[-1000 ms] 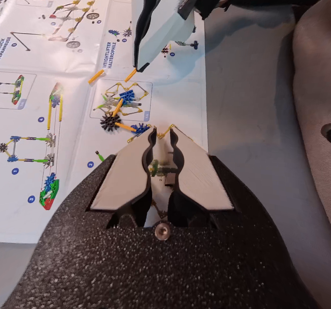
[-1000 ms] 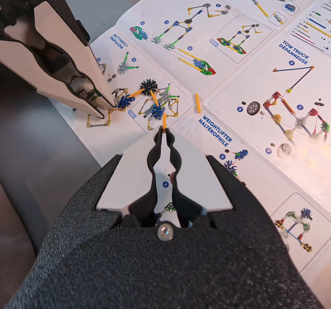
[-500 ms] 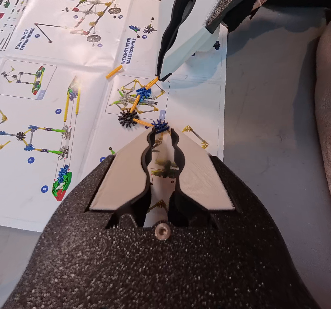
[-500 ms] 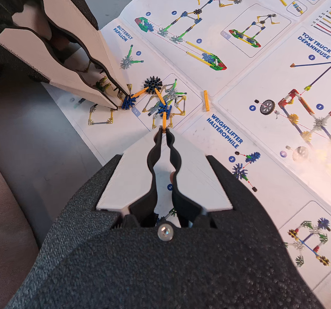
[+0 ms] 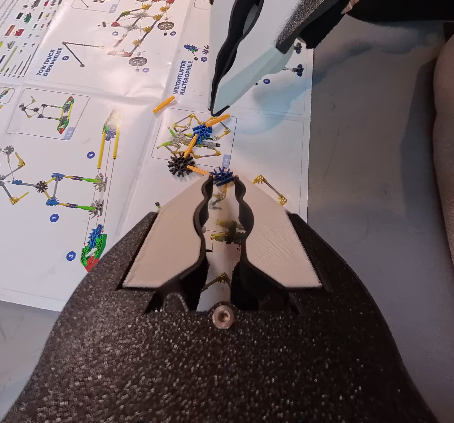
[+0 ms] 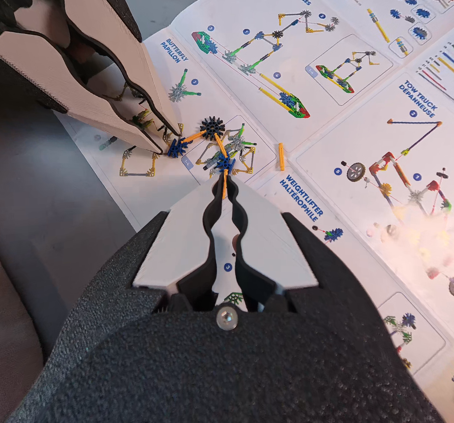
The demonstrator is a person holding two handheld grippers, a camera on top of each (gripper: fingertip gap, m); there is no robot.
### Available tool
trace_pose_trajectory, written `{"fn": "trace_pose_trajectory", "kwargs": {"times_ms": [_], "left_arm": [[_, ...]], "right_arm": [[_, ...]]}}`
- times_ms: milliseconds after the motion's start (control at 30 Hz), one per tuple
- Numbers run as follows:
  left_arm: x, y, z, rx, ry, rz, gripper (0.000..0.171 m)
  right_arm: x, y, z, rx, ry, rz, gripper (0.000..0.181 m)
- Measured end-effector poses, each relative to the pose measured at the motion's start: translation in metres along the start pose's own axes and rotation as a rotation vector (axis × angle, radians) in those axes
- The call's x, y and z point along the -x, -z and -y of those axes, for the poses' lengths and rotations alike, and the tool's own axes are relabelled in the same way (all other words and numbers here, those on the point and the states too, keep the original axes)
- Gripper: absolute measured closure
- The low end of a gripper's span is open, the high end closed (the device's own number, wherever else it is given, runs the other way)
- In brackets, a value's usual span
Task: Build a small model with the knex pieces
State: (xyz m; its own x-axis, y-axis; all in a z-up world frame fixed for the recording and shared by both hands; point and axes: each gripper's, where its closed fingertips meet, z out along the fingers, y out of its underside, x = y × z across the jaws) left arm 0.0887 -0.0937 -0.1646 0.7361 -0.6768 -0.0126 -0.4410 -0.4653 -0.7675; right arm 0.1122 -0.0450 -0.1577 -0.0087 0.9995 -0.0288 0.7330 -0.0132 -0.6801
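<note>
Rods and hubs: light, stiff, loosely snapped. My right gripper (image 6: 224, 181) pinches the end rod (image 6: 224, 186); my left gripper (image 5: 222, 178), part-open, brackets the blue hub (image 5: 222, 176).

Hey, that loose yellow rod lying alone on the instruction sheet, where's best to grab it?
Probably at the middle of the loose yellow plastic rod, fingers closing across its width from above: it lies flat on the paper instruction sheet, thin and straight, with bare paper on both long sides.
</note>
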Motion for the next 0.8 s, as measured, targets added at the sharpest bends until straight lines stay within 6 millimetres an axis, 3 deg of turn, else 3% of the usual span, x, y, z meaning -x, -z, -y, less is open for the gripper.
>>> {"fn": "trace_pose_trajectory", "kwargs": {"times_ms": [333,633,800], "left_arm": [[0.005,-0.004,-0.002,0.021,0.021,0.041,0.154],[0.003,-0.005,-0.002,0.025,0.026,0.037,0.157],[0.004,-0.005,-0.002,0.023,0.025,0.038,0.157]], "right_arm": [[0.0,-0.013,-0.003,0.099,0.029,0.037,0.181],[0.001,-0.015,-0.005,0.286,0.175,0.099,0.181],[0.0,-0.014,-0.003,0.238,0.144,0.141,0.181]]}}
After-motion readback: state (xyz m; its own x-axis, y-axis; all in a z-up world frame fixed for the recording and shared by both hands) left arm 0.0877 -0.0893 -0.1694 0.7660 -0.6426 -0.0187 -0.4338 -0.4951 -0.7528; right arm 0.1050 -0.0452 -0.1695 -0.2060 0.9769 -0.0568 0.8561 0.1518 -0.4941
